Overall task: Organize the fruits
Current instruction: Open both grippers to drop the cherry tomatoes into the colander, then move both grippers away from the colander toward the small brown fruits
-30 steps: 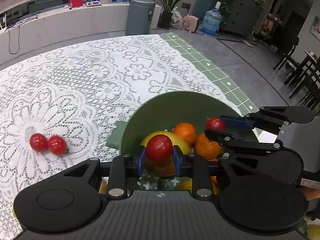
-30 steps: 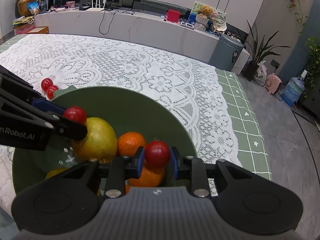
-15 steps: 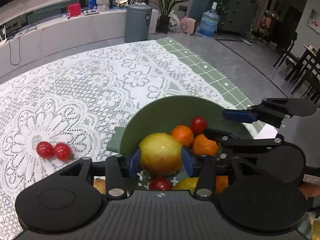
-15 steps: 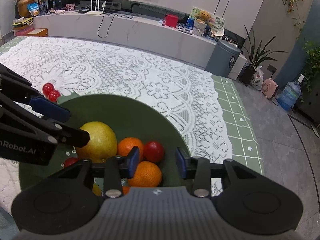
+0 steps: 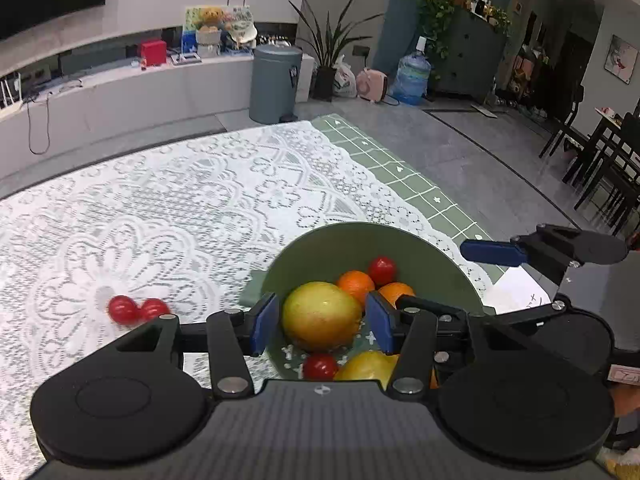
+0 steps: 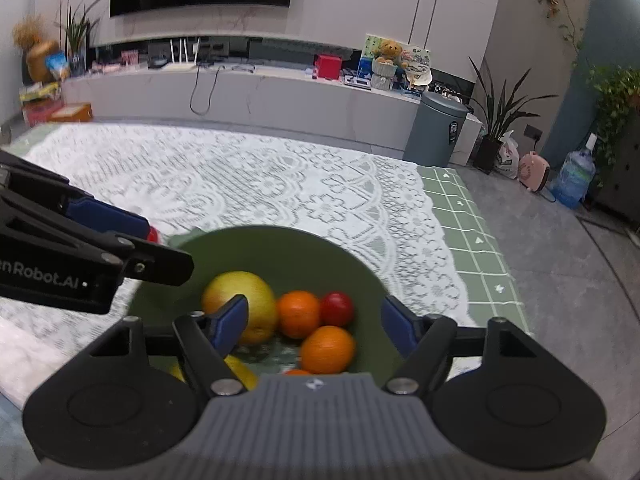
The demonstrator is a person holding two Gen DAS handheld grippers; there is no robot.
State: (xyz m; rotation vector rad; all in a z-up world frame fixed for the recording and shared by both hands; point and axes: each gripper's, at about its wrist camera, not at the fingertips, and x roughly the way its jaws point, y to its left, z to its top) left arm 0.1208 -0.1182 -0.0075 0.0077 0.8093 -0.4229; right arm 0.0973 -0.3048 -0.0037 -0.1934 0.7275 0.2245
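Both grippers hang with their jaws spread and empty over a green bowl of fruit on a lace-covered desk.

The desk (image 5: pixel 168 216) wears a white lace cloth (image 6: pixel 248 184) with green checked cloth showing past its right edge. The bowl (image 5: pixel 360 240) sits near that edge and holds a yellow-green apple (image 5: pixel 320 316), two oranges (image 6: pixel 298 314) (image 6: pixel 328 350), a lemon (image 5: pixel 366 366) and two cherry tomatoes (image 5: pixel 382 270) (image 5: pixel 319 366). The left gripper (image 5: pixel 322 326) frames the apple without touching it; the right gripper (image 6: pixel 316 324) is above the oranges. Two more tomatoes (image 5: pixel 136 309) lie touching on the lace, left of the bowl.
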